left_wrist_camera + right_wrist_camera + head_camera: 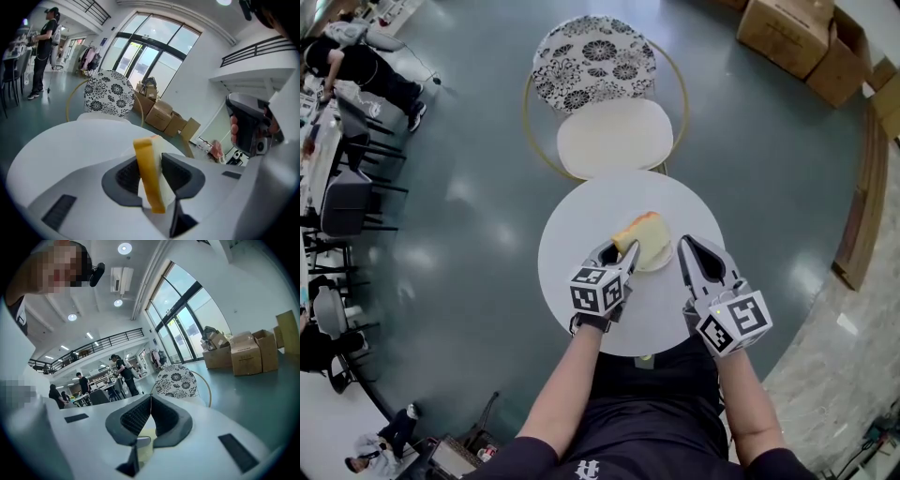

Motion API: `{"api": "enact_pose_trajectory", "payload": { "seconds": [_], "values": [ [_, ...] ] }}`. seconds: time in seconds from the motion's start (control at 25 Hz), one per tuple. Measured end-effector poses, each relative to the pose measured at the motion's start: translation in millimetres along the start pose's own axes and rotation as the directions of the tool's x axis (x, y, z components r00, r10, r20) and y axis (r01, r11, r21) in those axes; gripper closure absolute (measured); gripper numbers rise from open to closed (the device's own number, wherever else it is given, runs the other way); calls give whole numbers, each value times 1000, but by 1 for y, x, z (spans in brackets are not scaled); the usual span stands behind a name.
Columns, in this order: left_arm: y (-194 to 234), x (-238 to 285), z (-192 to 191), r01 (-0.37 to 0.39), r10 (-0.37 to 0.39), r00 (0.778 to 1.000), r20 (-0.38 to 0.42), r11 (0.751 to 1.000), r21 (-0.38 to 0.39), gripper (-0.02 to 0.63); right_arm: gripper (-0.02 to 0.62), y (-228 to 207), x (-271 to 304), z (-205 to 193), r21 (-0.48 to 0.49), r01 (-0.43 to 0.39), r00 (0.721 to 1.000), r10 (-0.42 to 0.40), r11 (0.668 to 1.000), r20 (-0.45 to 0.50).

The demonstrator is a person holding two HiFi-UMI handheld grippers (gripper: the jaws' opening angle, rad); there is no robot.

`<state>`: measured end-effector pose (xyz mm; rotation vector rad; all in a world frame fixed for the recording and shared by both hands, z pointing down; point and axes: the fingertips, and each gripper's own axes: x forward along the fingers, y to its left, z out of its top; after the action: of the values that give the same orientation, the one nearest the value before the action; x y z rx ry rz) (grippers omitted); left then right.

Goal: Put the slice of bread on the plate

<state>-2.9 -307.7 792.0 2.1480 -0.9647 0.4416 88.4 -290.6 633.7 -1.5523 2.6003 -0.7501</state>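
The left tool (617, 253) clamps the slice of bread (643, 232) upright on edge, its long axis running forward from the jaws, directly over the plate (667, 260) just ahead and below on the tabletop (581, 217). Right of the plate, the right tool (692, 255) is closed on nothing.

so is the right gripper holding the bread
No, the bread slice sits clamped in the left gripper, while the right gripper is shut and empty.
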Motion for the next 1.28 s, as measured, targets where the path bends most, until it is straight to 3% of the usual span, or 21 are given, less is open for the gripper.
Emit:
{"api": "enact_pose_trajectory", "payload": {
  "seconds": [0.24,0.36,0.52,0.68,0.84,0.96,1.28],
  "values": [
    [17,0,2,-73,74,997,-12,995,61,422,589,-2,2,-4,6,-2,1000,2,1000,-17],
    [21,3,-4,-77,80,996,-32,994,78,325,589,-3,2,-6,11,-7,1000,7,1000,-21],
    [21,8,-7,-72,77,996,-42,991,113,285,589,-5,2,-8,13,-12,1000,12,1000,-28],
    [19,17,-23,-55,82,986,-142,981,185,185,589,-7,2,-9,16,-18,999,19,1000,-34],
    [19,23,-41,-13,92,959,-269,960,281,95,589,-9,0,-7,20,-25,999,26,999,-34],
    [22,21,-47,12,82,947,-311,957,289,73,589,-10,1,-5,23,-30,999,31,999,-38],
    [25,10,-51,24,73,942,-328,959,281,67,589,-7,3,1,14,-50,998,51,999,-43]
  ]
}}
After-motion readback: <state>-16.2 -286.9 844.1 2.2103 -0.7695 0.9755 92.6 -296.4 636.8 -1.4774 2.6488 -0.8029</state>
